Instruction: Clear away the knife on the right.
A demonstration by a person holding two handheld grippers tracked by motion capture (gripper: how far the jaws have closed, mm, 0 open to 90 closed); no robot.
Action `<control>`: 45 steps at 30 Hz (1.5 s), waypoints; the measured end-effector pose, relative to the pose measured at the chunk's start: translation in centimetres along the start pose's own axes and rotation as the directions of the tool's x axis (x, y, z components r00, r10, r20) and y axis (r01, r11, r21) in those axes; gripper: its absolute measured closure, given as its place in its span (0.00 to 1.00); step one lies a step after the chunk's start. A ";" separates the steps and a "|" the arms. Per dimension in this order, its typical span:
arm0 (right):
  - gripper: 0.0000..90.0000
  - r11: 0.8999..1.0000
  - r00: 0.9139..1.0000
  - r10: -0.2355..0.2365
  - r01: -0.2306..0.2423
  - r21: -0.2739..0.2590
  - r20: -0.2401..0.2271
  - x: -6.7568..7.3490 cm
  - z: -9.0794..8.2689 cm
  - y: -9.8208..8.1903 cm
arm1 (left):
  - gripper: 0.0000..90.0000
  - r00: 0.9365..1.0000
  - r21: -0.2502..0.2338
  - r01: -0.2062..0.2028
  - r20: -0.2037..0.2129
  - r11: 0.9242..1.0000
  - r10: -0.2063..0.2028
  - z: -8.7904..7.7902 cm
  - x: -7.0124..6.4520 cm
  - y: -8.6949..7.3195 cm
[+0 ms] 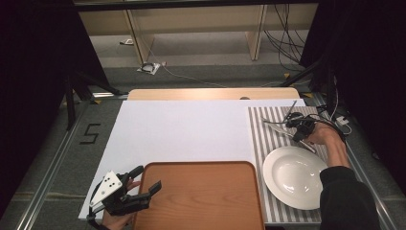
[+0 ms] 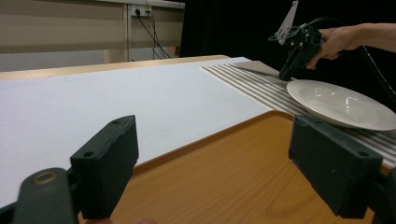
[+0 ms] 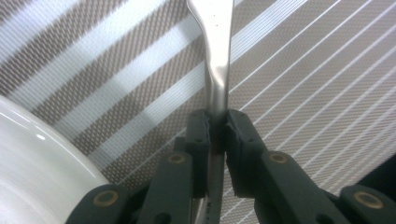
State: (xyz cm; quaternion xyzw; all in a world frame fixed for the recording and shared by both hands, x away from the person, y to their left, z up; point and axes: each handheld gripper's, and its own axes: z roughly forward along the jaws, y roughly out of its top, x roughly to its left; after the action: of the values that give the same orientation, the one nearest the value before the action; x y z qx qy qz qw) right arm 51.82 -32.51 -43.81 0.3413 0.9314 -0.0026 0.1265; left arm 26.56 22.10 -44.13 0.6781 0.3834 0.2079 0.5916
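Note:
My right gripper [image 3: 217, 121] is shut on the handle of a silver piece of cutlery [image 3: 217, 56], which lies on the striped placemat [image 3: 116, 56] just beyond the white plate [image 3: 32, 154]. From above, the right gripper [image 1: 299, 130] points down at the mat's far right, and the cutlery [image 1: 275, 125] stretches left from it. The same gripper [image 2: 286, 74] shows far off behind the plate [image 2: 341, 102]. My left gripper [image 1: 147, 177] stands open at the near left corner of the brown tray [image 1: 201, 196], nothing between its jaws. Its jaws [image 2: 212, 158] straddle the tray's rim [image 2: 224, 140].
A white board [image 1: 182, 129] covers the table's middle and left. The plate [image 1: 292, 177] sits on the placemat [image 1: 268, 139] right of the tray. Dark curtains flank both sides, and cables lie on the floor beyond the table's far edge [image 1: 210, 93].

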 end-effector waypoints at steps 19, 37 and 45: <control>0.89 0.829 0.984 0.153 -0.180 -0.530 -0.095 4.4 -9.2 -1.8 | 0.18 1.000 -0.003 -0.004 -0.009 1.000 0.004 -0.1 -0.1 0.0; 0.89 0.766 0.976 -0.144 0.005 -0.643 -0.165 17.4 -12.0 -1.2 | 0.18 1.000 -0.015 -0.013 -0.007 1.000 0.013 -0.3 -0.1 0.1; 0.89 0.783 0.955 -0.217 0.047 -0.620 -0.202 20.7 -11.3 0.1 | 0.18 1.000 -0.019 -0.016 -0.008 1.000 0.016 -0.4 -0.1 0.2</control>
State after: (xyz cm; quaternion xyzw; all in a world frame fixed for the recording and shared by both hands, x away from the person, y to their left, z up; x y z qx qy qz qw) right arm 34.03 -18.31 -37.80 0.2131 0.9124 0.3335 0.1046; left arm 26.20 22.28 -43.82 0.6745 0.3784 0.2189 0.5949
